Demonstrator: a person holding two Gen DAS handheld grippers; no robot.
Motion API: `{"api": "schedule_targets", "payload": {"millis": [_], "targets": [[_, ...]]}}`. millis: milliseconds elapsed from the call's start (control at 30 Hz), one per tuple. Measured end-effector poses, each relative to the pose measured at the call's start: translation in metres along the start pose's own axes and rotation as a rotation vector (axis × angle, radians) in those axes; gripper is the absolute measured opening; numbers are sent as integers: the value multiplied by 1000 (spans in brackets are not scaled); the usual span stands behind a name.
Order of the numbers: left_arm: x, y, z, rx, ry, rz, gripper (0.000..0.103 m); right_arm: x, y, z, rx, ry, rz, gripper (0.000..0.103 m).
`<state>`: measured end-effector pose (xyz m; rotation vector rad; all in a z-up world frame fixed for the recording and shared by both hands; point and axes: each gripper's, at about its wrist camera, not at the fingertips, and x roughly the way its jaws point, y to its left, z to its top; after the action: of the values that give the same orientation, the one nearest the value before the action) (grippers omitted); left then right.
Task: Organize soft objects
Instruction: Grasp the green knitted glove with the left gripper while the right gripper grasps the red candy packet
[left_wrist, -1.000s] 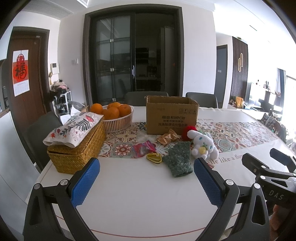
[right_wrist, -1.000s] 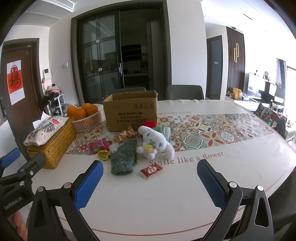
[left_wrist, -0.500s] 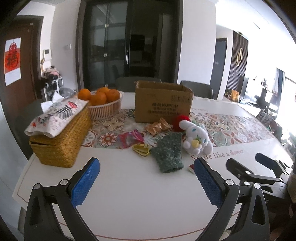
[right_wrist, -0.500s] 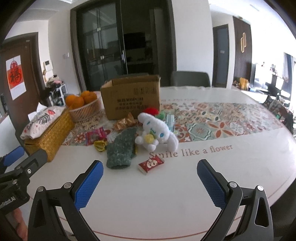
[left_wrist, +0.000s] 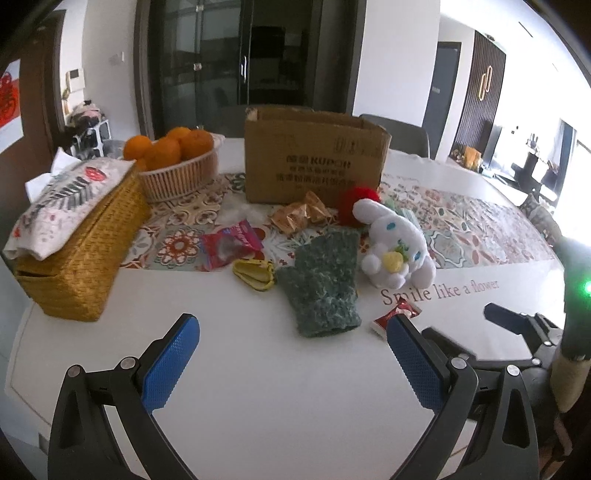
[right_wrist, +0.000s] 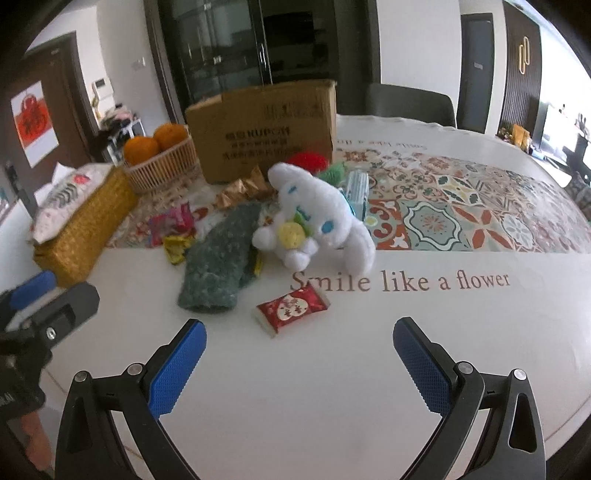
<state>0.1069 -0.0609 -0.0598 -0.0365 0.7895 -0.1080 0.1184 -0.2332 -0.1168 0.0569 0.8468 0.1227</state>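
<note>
The right gripper (right_wrist: 299, 358) is sitting wide open and empty, nearer the white bunny toy (right_wrist: 314, 218), which is lying just ahead of it

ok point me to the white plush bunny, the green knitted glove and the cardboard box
white plush bunny (right_wrist: 317, 218), right wrist view, on its face
green knitted glove (left_wrist: 325, 284), left wrist view, on the middle of the knit
cardboard box (left_wrist: 314, 162), left wrist view, on its printed front wall

My left tool (left_wrist: 291, 360) and right tool (right_wrist: 299, 363) are black plastic frames with silver screws and blue knurled pads.
</note>
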Motion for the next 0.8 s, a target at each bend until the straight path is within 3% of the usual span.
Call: {"api": "schedule_targets", "payload": {"millis": [467,800], "targets": [[84,-11,15,21,185,-78,103,56,-4,7,-109,80,89,102],[126,-16,18,36,248,-103,103,89,-11,14,-130,135,107,98]]}}
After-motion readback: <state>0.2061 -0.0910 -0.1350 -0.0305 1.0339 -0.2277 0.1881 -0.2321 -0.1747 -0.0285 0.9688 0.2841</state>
